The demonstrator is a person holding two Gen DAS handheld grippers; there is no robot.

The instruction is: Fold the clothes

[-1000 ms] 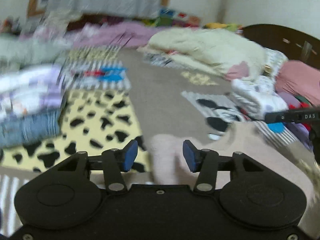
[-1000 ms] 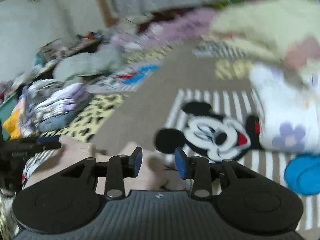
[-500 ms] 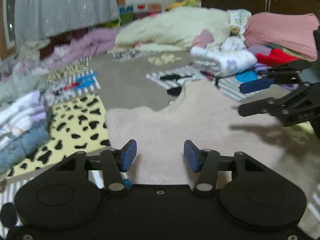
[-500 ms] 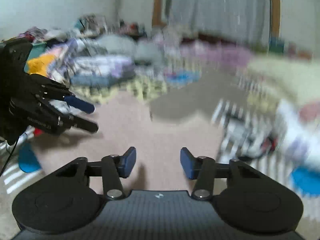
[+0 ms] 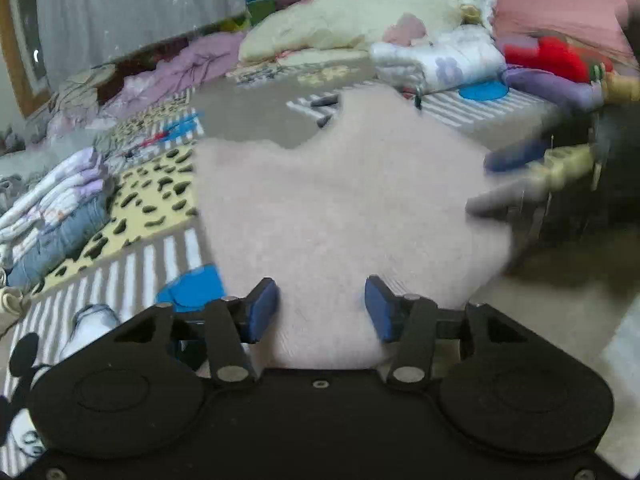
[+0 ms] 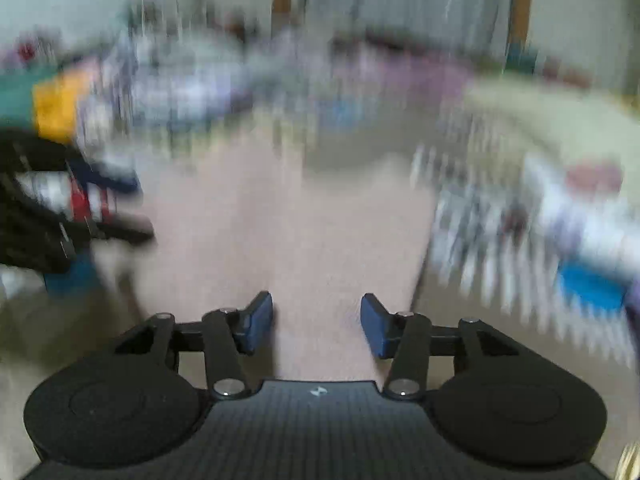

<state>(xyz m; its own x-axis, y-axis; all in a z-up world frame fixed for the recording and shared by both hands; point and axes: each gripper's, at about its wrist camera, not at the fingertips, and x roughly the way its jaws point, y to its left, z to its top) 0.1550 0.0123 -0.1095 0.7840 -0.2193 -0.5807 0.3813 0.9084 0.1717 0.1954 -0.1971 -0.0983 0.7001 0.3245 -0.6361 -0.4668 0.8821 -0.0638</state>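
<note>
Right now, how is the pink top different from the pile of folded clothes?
The pink top is spread out flat in one layer; the pile is folded and stacked in several layers. The pink top is one plain colour; the pile mixes lilac, white and blue. The pink top lies in the middle, in front of the left gripper; the pile sits off to the left. Both rest on the patterned bedcover.

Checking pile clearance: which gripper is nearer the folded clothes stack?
Left. Left gripper is over the pink sweater, stack to its left; right gripper is at the sweater's opposite edge, fingers just opened, nothing pinched between them.
</note>
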